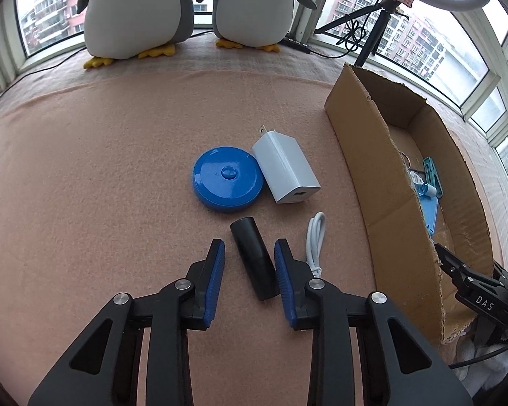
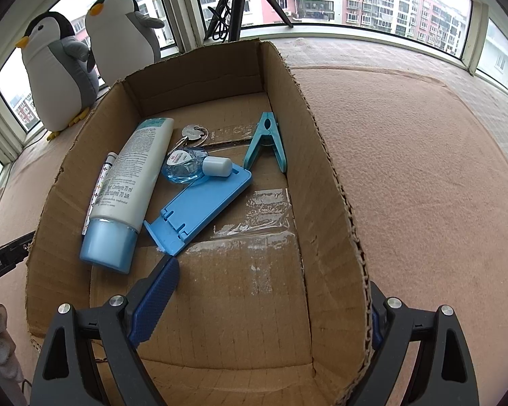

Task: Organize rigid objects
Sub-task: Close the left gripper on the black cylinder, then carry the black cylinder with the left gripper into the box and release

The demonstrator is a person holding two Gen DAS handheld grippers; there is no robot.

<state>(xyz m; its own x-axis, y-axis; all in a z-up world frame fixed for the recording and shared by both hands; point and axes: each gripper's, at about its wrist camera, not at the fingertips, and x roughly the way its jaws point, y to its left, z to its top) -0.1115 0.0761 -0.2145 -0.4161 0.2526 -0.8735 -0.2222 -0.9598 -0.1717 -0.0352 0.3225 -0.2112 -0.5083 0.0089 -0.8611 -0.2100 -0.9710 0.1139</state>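
Observation:
In the left wrist view a black cylinder [image 1: 254,258] lies on the pink cloth between the fingers of my open left gripper [image 1: 250,248], nearer the right pad. Beyond it lie a blue round tape measure [image 1: 227,178], a white charger [image 1: 285,168] and a white cable [image 1: 315,240]. A cardboard box [image 1: 365,155] stands to the right. In the right wrist view my right gripper [image 2: 271,291] is open and straddles the box's right wall [image 2: 335,182], with the left finger [image 2: 159,291] inside. The box holds a lotion tube [image 2: 132,182], a blue stand [image 2: 199,206], a small bottle [image 2: 193,165], a teal clip [image 2: 267,138] and keys [image 2: 193,133].
Two plush penguins [image 1: 186,6] stand at the back by the windows. A black tripod [image 1: 372,34] stands behind the box. Pink cloth [image 2: 423,186] stretches to the right of the box. The right gripper's body [image 1: 474,291] shows at the box's near end.

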